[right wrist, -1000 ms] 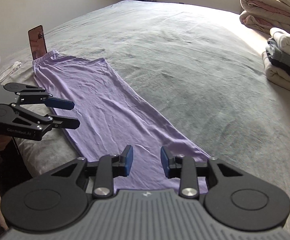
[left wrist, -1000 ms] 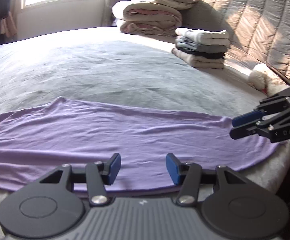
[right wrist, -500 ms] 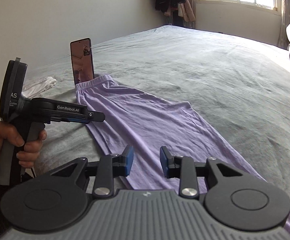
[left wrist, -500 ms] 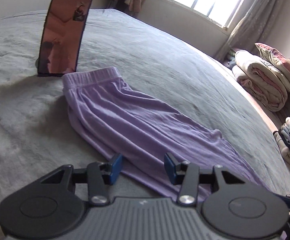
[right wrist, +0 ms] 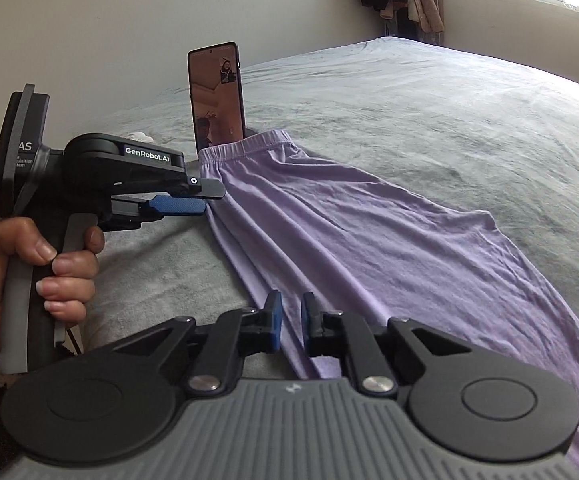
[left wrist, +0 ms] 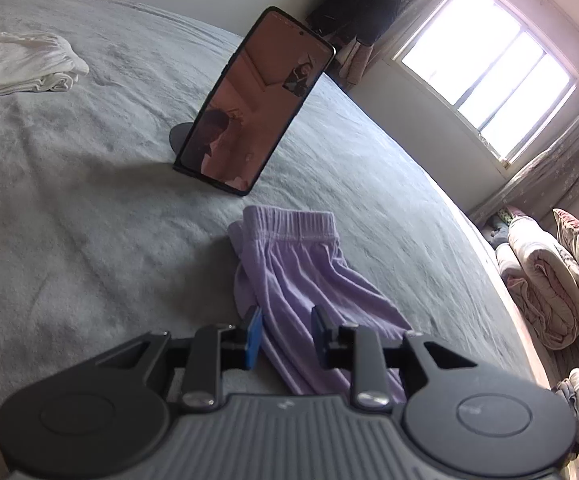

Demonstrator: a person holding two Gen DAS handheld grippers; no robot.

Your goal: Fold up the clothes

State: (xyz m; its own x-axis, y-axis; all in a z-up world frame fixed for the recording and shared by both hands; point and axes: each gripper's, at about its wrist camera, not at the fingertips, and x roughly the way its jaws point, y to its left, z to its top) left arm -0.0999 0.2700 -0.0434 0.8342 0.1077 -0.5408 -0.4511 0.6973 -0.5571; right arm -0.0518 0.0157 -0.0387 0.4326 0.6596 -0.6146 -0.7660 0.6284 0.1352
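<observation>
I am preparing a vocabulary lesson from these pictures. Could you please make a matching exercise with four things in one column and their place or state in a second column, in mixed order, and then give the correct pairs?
Things:
1. long lilac fabric trousers with an elastic waistband
2. black smartphone with a lit screen
3. crumpled white cloth
4. rolled pink and cream quilts

Places or states:
A. stands propped up just behind the waistband
B. lies stretched flat along the grey bed cover
C. is piled at the far right, below the window
D. lies bunched at the far left of the bed

Pairs: 1-B, 2-A, 3-D, 4-C
</observation>
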